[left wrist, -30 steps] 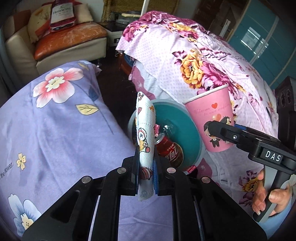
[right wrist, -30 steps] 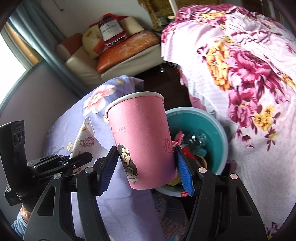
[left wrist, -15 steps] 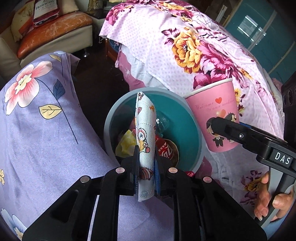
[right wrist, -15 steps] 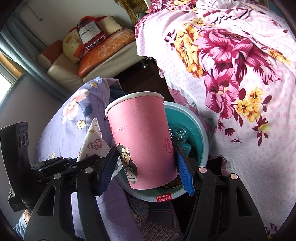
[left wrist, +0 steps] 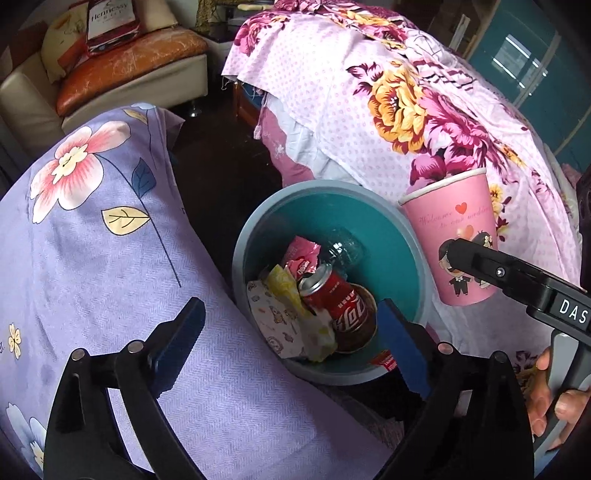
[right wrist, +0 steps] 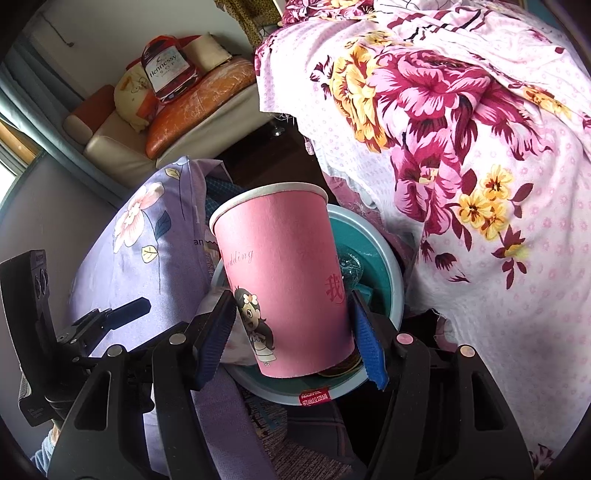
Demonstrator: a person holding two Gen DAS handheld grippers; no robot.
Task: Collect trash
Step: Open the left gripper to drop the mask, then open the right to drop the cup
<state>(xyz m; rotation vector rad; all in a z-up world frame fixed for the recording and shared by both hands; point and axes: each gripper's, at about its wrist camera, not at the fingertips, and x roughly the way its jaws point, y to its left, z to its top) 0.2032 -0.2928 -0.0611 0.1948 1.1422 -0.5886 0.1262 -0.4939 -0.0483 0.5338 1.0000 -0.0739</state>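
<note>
Your left gripper [left wrist: 291, 328] has just swung its jaws open and they stand wide over the teal bin [left wrist: 373, 218], nothing between them. The printed tissue [left wrist: 275, 325] lies inside the bin now, on the near left side, against a yellow wrapper [left wrist: 284, 288] and a red cola can [left wrist: 338, 299]. A pink snack packet [left wrist: 301, 254] and a clear plastic bottle [left wrist: 343, 245] sit farther in.

Your right gripper [right wrist: 291, 332] is clamped on the pink paper cup [right wrist: 284, 266], blue pads pressing both sides low on its wall. The cup is upright, tilted a little, mouth up, held over the right rim of the bin. From the left wrist camera you see it at the bin's right edge, and your hand [left wrist: 550, 398] on the gripper's handle at the far right.

The bin stands on a dark floor [left wrist: 221, 166] in a narrow gap. On your left, a lilac cover with pink flowers [left wrist: 92, 229] comes right up to the bin's rim. On your right and beyond, a pink sheet with big magenta and yellow blooms [left wrist: 399, 110] drapes down close behind the bin. At the far end of the room there's a cream sofa with an orange cushion [left wrist: 125, 59], a printed Hennessy bag [left wrist: 110, 18] propped on it. Teal cabinet doors [left wrist: 532, 74] show at the far right.
</note>
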